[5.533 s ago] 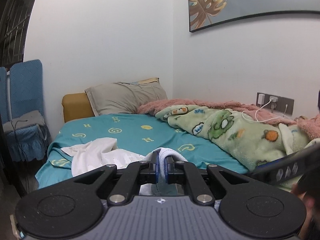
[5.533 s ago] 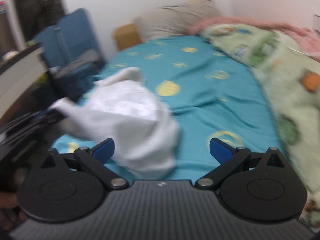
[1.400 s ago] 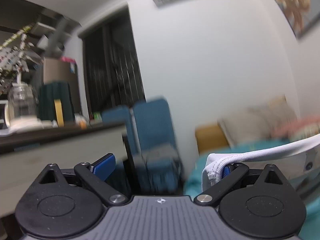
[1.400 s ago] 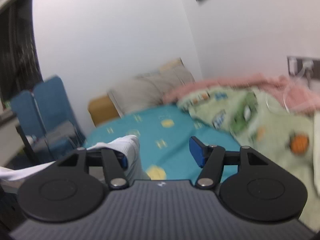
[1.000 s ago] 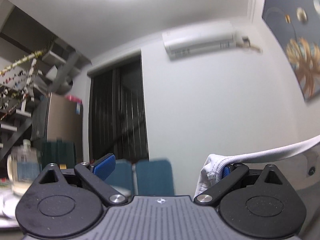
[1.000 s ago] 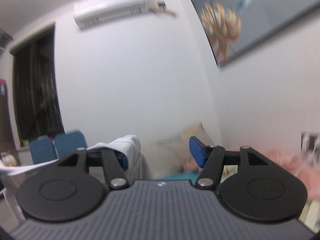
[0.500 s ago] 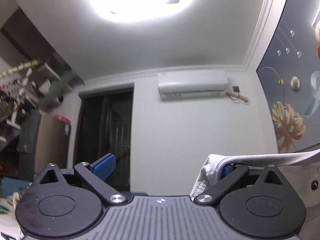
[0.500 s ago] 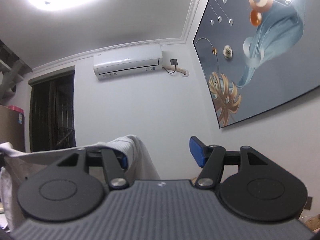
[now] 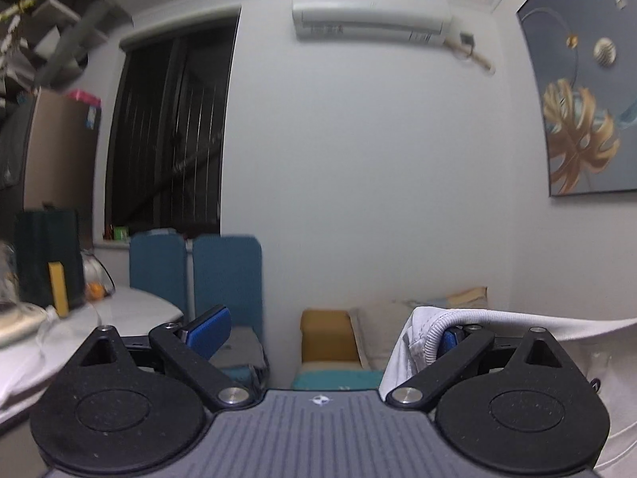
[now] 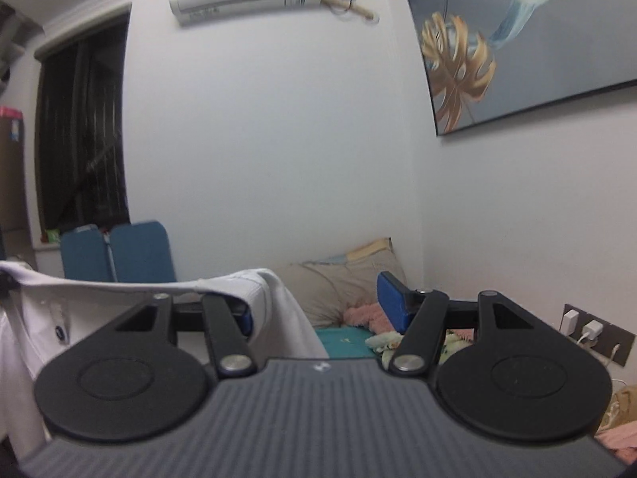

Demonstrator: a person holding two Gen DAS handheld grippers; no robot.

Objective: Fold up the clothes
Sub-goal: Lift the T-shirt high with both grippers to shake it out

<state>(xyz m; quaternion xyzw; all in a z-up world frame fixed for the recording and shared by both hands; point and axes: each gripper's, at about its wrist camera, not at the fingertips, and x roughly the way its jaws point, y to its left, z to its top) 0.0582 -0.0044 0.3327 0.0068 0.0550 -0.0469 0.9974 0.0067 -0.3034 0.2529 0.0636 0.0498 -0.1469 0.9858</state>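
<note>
- The white garment [image 9: 517, 324] is stretched in the air between the two grippers, well above the bed [image 10: 346, 340]. Its ribbed edge lies over the right finger [image 9: 450, 338] of the left gripper [image 9: 326, 336] and runs off to that gripper's right side.
- In the right wrist view the same cloth is draped over the left finger [image 10: 243, 314] of the right gripper [image 10: 318, 310] and hangs down on that gripper's left.
- I judge the garment as light, soft and limp: it sags between the holds and will fall in loose folds when lowered. It is not fragile, but thin knit can slide off a smooth finger.
- Good places to hold seem to be the thick ribbed hem or the shoulder seams, one in each gripper, so the cloth stays spread.
- Both grippers stand with fingers apart. The cloth only hooks over one finger of each, and nothing is pinched between the pads.
- A small round dark mark [image 10: 59, 330] is on the fabric to the right gripper's left; its writing is too small to read.
- Beyond the grippers, the air conditioner [image 9: 370, 12] has a label strip, also unreadable. The painting [image 10: 517, 40] shows no text.
</note>
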